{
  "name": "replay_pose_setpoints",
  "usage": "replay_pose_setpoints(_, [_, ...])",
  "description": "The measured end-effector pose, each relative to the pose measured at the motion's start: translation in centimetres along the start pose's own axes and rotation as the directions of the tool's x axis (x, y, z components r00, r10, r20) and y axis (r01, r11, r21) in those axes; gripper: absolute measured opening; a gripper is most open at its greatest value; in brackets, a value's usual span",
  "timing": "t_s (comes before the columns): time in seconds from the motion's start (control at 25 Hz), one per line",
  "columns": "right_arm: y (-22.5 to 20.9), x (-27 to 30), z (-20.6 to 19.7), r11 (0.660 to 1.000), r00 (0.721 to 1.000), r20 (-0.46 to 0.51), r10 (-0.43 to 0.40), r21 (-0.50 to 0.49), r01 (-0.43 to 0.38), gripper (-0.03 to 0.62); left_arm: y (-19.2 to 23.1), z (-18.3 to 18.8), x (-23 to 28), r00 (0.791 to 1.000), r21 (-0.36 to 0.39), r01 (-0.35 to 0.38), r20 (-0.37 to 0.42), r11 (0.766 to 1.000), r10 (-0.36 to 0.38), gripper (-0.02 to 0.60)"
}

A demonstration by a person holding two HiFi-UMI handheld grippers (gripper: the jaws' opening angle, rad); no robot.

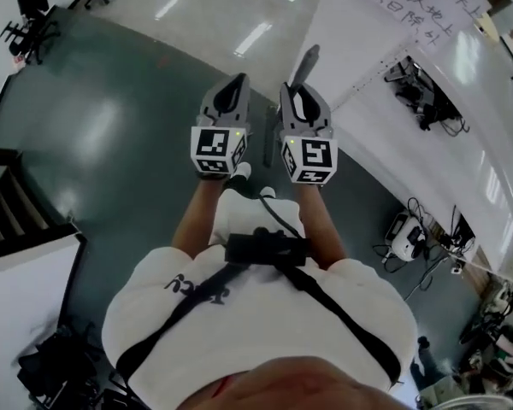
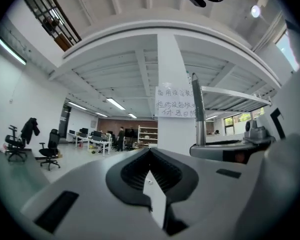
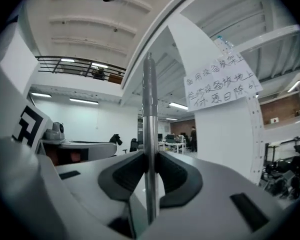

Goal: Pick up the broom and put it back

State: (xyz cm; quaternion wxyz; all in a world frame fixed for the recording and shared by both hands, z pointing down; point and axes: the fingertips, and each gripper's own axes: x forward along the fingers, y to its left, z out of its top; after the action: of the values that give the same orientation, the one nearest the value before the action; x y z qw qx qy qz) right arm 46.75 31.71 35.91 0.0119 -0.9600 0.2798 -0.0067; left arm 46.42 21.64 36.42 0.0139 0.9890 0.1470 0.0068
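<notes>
While the right gripper (image 3: 150,156) pinches the broom pole (image 3: 149,99), the left gripper (image 2: 150,151) is closed on nothing.
Head view catches just the pole's tip past the right jaws; right gripper view shows both pads pressing it upright; left gripper view has it off right, before a pillar (image 2: 175,59) with a sign (image 2: 175,102).
</notes>
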Motion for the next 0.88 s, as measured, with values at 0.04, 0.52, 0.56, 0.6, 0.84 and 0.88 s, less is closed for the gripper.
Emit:
replay_pose_setpoints(0.04, [1.4, 0.4, -0.5, 0.999, 0.999, -0.006, 0.042, 0.001, -0.042, 0.095, 1.1, -0.3, -1.2, 0.999, -0.002, -0.038, -0.006, 0.999, 0.038, 0.009])
replay_pose_setpoints(0.52, [26.8, 4.0, -1.3, 0.861, 0.861, -0.030, 0.508, 0.005, -0.508, 0.095, 18.4, 0.9, -22.4, 0.853, -0.028, -0.521, 0.018, 0.853, 0.521, 0.009])
replay_pose_setpoints(0.56, [29.2, 4.0, -1.3, 0.837, 0.836, -0.029, 0.547, 0.001, -0.548, 0.095, 19.6, 1.1, -24.4, 0.830, -0.031, -0.557, 0.026, 0.830, 0.558, 0.009])
replay_pose_setpoints(0.6, [31.7, 4.0, -1.4, 0.809, 0.808, -0.027, 0.588, -0.005, -0.588, 0.095, 20.7, 1.2, -26.5, 0.805, -0.031, -0.592, 0.032, 0.806, 0.593, 0.009])
replay_pose_setpoints(0.84, [45.8, 1.4, -2.0, 0.661, 0.662, -0.039, 0.749, -0.032, -0.750, 0.095, 25.8, 0.4, -39.9, 0.671, -0.043, -0.740, 0.028, 0.672, 0.741, 0.009])
replay_pose_setpoints(0.88, [47.8, 0.8, -2.1, 0.636, 0.637, -0.039, 0.770, -0.032, -0.771, 0.095, 26.3, 0.2, -42.1, 0.642, -0.046, -0.765, 0.028, 0.642, 0.766, 0.009])
